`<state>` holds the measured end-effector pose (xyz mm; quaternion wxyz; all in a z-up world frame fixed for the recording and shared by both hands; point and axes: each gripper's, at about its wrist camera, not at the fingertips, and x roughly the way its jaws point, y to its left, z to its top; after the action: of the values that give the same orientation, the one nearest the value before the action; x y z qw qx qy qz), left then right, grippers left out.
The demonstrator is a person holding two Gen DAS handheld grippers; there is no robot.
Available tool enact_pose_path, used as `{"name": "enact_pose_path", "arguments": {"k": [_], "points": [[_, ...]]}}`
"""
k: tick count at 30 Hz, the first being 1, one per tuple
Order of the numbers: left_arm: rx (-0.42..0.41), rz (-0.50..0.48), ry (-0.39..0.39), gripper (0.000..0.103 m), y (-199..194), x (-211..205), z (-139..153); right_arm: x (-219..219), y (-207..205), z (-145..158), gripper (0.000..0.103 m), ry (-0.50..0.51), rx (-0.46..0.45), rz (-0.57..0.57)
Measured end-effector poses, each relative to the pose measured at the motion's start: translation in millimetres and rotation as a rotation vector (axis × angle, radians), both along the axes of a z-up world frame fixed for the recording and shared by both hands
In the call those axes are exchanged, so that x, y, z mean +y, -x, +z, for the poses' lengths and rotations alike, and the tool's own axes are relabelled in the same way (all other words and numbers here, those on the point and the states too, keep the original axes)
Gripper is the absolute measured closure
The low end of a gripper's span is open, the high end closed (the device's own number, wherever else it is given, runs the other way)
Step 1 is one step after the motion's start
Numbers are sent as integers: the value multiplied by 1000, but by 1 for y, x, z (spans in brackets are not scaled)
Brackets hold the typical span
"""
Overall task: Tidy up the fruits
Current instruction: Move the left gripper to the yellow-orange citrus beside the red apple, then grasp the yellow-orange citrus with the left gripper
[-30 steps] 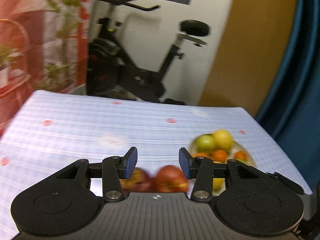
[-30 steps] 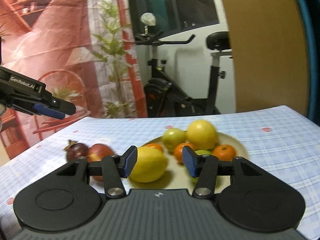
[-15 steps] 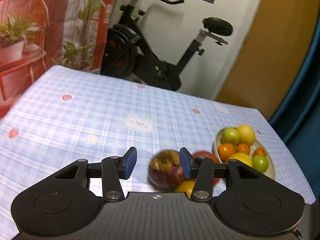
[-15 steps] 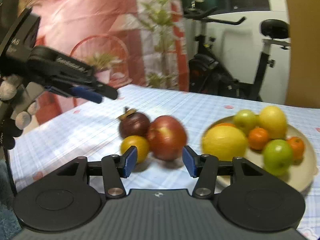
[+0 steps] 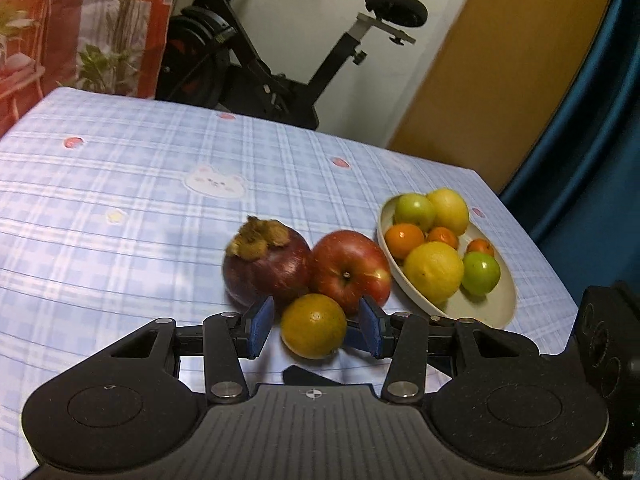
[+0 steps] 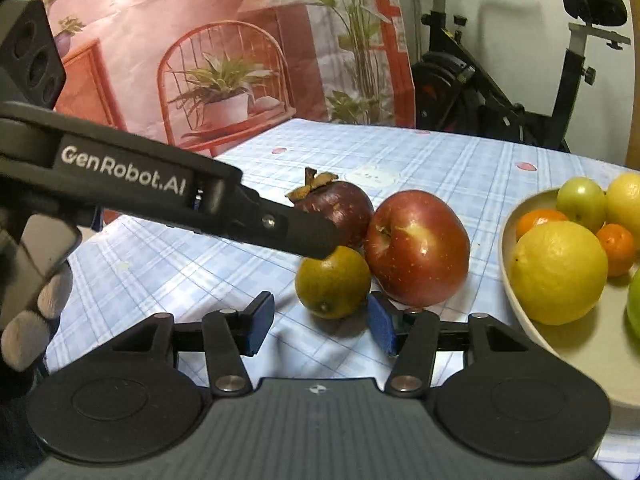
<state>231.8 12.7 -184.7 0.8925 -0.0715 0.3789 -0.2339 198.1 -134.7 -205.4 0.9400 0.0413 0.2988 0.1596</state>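
A small yellow-green orange (image 5: 314, 325) lies on the blue checked tablecloth, with a red apple (image 5: 351, 270) and a dark purple mangosteen (image 5: 267, 264) touching behind it. My left gripper (image 5: 314, 328) is open, one pad on either side of the orange without closing on it. In the right wrist view the orange (image 6: 333, 282), apple (image 6: 418, 248) and mangosteen (image 6: 336, 210) show, with the left gripper's finger over the orange. My right gripper (image 6: 320, 326) is open and empty just in front of the orange. A cream plate (image 5: 490, 308) to the right holds several fruits.
The plate (image 6: 568, 356) holds a lemon (image 6: 558, 272), small oranges and green fruits. The tablecloth (image 5: 120, 184) stretches left and back. An exercise bike (image 5: 280, 52) and a printed red backdrop (image 6: 180, 40) stand behind the table. A blue curtain (image 5: 592, 120) hangs at right.
Both grippers have moved in toward the three loose fruits. My left gripper has come down so its open pads now flank the orange. The right gripper has swung left from the plate.
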Motion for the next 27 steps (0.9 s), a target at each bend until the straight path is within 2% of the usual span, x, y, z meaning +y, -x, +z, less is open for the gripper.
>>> {"name": "enact_pose_path", "arguments": {"k": [5, 10, 13, 16, 20, 27], "points": [[29, 4, -5, 56, -7, -8, -9, -2, -1, 0, 48, -2, -1, -7], [29, -9, -34, 64, -3, -9, -9, -6, 1, 0, 52, -23, 4, -19], [41, -26, -26, 64, 1, -7, -9, -11, 4, 1, 52, -49, -1, -38], [24, -34, -54, 64, 7, -13, -8, -14, 5, 1, 52, -65, 5, -44], [5, -41, -78, 64, 16, -17, -9, -12, 5, 1, 52, -50, 11, -24], [-6, -32, -75, 64, 20, -17, -11, -13, 9, 1, 52, -53, 9, -18]]}}
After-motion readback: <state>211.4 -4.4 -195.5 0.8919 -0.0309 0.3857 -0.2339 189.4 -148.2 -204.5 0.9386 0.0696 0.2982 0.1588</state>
